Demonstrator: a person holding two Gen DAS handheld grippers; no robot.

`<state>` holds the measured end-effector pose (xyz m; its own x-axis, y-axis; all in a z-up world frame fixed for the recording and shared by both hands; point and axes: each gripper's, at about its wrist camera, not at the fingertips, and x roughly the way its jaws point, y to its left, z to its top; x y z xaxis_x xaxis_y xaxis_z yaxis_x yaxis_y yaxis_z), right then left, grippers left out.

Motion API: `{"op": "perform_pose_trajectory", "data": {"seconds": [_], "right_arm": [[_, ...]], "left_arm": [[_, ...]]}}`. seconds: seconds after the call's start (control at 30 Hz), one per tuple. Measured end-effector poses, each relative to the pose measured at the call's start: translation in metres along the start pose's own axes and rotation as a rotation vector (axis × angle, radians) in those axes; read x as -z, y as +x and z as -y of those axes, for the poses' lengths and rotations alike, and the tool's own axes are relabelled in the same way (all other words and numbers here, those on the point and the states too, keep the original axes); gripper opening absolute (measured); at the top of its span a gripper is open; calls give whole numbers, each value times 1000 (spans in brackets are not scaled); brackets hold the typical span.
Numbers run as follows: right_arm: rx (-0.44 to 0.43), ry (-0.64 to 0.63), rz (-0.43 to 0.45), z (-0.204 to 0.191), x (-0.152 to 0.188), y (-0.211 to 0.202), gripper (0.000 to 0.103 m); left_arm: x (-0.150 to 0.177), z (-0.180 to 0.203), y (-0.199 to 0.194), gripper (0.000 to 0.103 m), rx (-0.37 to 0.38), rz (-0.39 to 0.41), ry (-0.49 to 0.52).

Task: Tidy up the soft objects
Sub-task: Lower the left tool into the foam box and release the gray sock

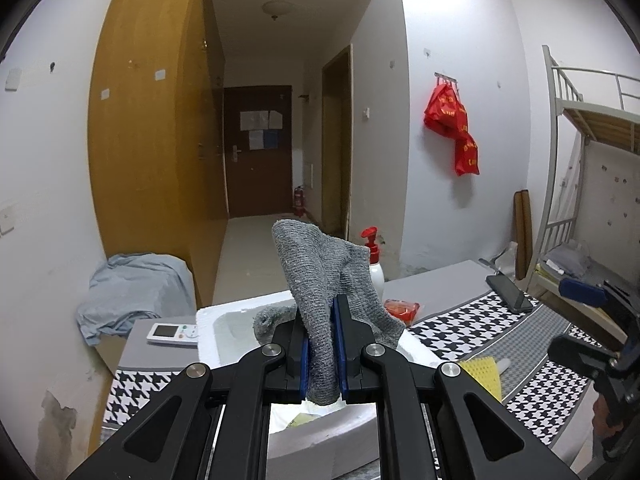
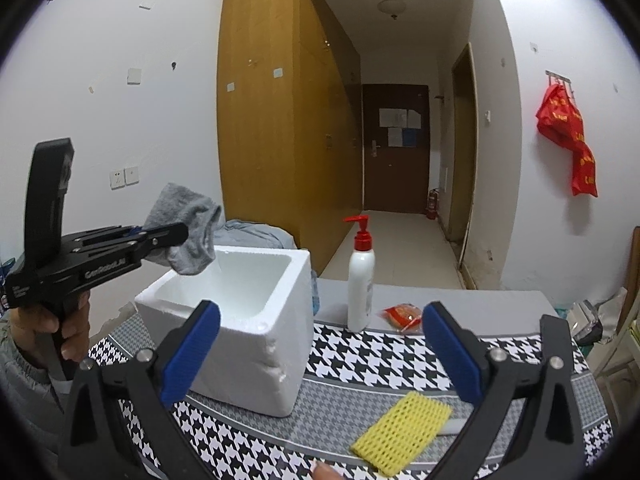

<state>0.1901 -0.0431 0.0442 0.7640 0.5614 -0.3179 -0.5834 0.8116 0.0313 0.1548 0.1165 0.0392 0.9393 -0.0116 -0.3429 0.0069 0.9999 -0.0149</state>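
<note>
Sock (image 2: pixel 188 236) hangs over our foam box (image 2: pixel 256 344), pinched in our left claw (image 2: pixel 168 236) at left; only the right view shows our right claw (image 2: pixel 320 344) gaping above the yellow sponge (image 2: pixel 400 428).

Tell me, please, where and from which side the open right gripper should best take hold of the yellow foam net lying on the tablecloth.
Probably across the yellow foam net at its narrow middle, coming from above: it lies flat and soft, so the right gripper can pinch it.
</note>
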Motion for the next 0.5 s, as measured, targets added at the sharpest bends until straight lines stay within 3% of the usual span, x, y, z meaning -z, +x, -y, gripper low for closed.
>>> {"op": "perform_pose_trajectory", "data": {"seconds": [0.4, 0.5], "right_arm": [[28, 22, 5, 7, 16, -18, 102], [34, 29, 3, 9, 20, -20, 102]], "left_arm": [[-2, -2, 20, 13, -12, -39, -6], [-2, 1, 26, 27, -26, -49, -11]]}}
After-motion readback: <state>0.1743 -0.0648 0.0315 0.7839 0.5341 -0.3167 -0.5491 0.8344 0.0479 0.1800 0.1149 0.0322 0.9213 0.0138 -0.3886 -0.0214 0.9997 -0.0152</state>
